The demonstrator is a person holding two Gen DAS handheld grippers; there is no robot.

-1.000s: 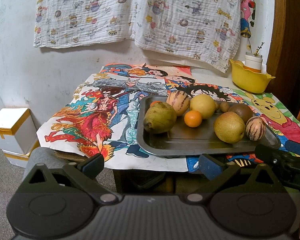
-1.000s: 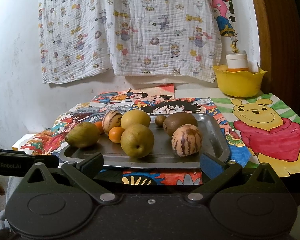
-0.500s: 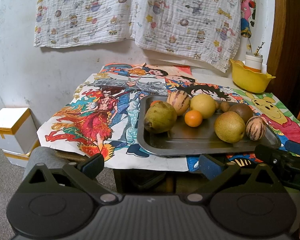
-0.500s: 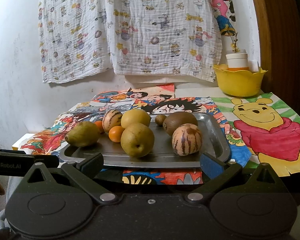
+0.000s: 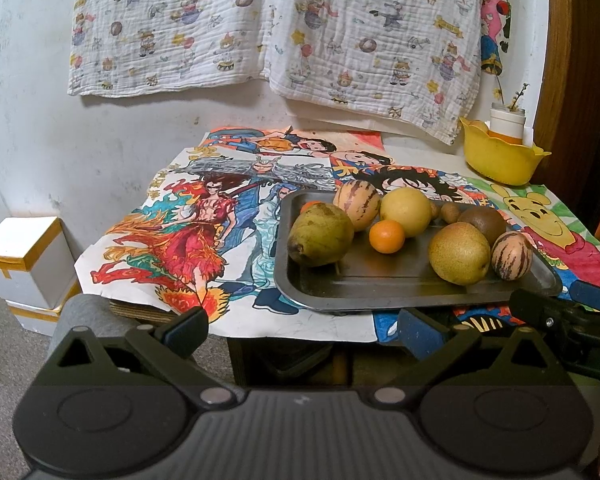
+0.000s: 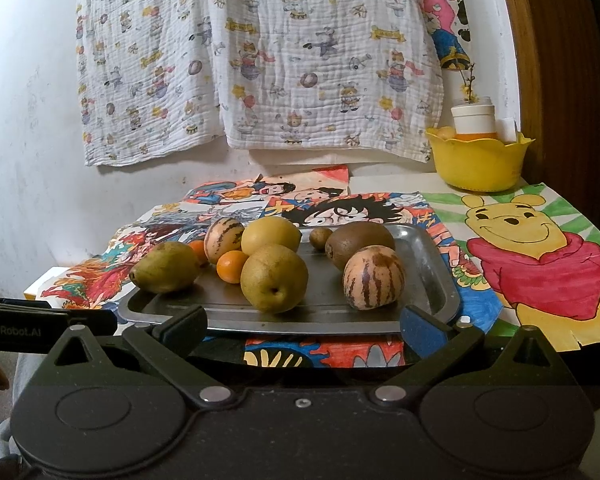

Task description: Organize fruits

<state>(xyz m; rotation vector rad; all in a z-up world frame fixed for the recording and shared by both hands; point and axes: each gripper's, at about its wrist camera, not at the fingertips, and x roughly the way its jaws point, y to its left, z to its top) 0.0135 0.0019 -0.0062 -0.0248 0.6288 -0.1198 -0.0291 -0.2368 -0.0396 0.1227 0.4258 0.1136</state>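
1. White box [image 5: 22,258]: cuboid with yellow tape bands, on the floor left of the tabletop.
2. Tabletop [image 6: 388,179]: covered with glossy, brightly coloured cartoon drawings on paper [image 5: 188,236]; sheet edges overhang the front.
3. Left hand-held gripper [image 5: 302,330]: matte black body, blue-padded fingers spread wide, empty, held short of the front edge of the tabletop.
4. Metal tray [image 6: 440,276]: dull grey, rectangular with rounded corners and a shallow raised rim, near the front of the tabletop. It carries all the fruit.
5. Fruit on the tray, left to right: green-brown pear [image 6: 166,267], tapered, lying on its side; small smooth orange [image 6: 231,266]; striped oval melon [image 6: 223,239] behind it; smooth yellow round fruit [image 6: 271,236]; speckled round pear [image 6: 274,278] at the front; small kiwi [image 6: 320,237]; large fuzzy brown kiwi [image 6: 358,242]; second striped melon [image 6: 373,278], touching the large kiwi.
6. Right hand-held gripper [image 6: 304,330]: same build, fingers spread wide, empty, just before the tray's front rim.
7. Yellow plastic bowl [image 6: 480,164]: scalloped rim, at the right rear corner, holding a white-capped jar [image 6: 473,118].
8. Crinkled printed cloth [image 6: 260,52] hangs on the wall behind.
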